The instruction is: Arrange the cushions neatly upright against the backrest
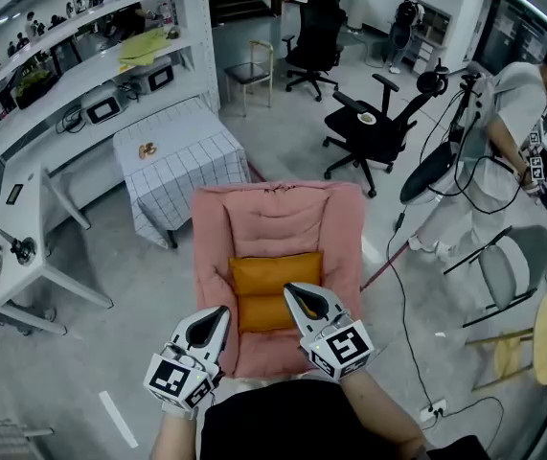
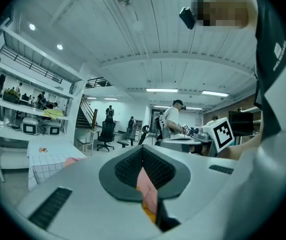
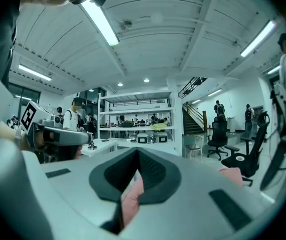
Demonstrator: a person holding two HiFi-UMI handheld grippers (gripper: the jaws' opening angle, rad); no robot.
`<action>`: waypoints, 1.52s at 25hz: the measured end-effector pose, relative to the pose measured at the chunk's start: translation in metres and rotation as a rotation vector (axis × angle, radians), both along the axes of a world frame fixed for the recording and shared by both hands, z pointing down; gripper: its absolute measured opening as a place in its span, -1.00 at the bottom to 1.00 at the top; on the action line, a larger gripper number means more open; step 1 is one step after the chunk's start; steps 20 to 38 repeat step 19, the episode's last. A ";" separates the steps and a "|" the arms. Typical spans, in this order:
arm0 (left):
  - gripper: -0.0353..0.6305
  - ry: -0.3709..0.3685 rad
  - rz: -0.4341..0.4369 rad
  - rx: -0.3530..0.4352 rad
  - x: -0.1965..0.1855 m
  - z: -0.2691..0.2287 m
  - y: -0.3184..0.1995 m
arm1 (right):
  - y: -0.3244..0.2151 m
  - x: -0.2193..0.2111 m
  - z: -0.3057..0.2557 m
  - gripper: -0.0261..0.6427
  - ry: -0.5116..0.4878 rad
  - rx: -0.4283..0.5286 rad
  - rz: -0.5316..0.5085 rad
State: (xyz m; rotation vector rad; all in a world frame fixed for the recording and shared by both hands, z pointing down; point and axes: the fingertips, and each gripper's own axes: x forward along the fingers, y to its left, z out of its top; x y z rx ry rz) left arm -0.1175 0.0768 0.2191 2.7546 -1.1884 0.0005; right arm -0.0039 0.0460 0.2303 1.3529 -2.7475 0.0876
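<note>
Head view: a pink armchair of soft quilted fabric, stitched into long puffy ribs, stands on a smooth grey floor; an orange cushion, squarish and plump with a crease across its middle, sits on the seat with its upper half towards the backrest, though whether it stands upright or slumps cannot be told from above; the left gripper and the right gripper, smooth grey shells tapering to black tips, each with a cube of black-and-white square markers, hang over the front of the seat, the right tip over the cushion's lower half, the left just beside its lower left corner; behind the armchair is a table under a white cloth with a thin grid pattern, and to the right a black office chair and a person in white. Left gripper view: the ribbed black pads are pressed together with nothing between them; below them, in a narrow notch, show slivers of pink fabric and orange cushion; overhead is a ceiling of white ribbed panels. Right gripper view: its jaws are likewise together and empty, with a strip of pink in the notch beneath; beyond are white shelves and a staircase.
</note>
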 end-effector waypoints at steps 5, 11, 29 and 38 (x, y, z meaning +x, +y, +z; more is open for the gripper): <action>-0.86 -0.021 -0.036 0.010 -0.004 -0.001 -0.004 | -0.003 0.000 -0.003 -0.90 0.001 0.007 -0.003; -0.86 -0.042 -0.088 0.037 -0.009 -0.003 -0.008 | -0.005 -0.002 -0.001 -0.90 0.011 -0.002 -0.009; -0.86 -0.027 -0.103 -0.009 -0.023 0.001 -0.015 | -0.009 -0.007 -0.001 -0.90 0.023 -0.008 -0.019; -0.86 -0.027 -0.103 -0.009 -0.023 0.001 -0.015 | -0.009 -0.007 -0.001 -0.90 0.023 -0.008 -0.019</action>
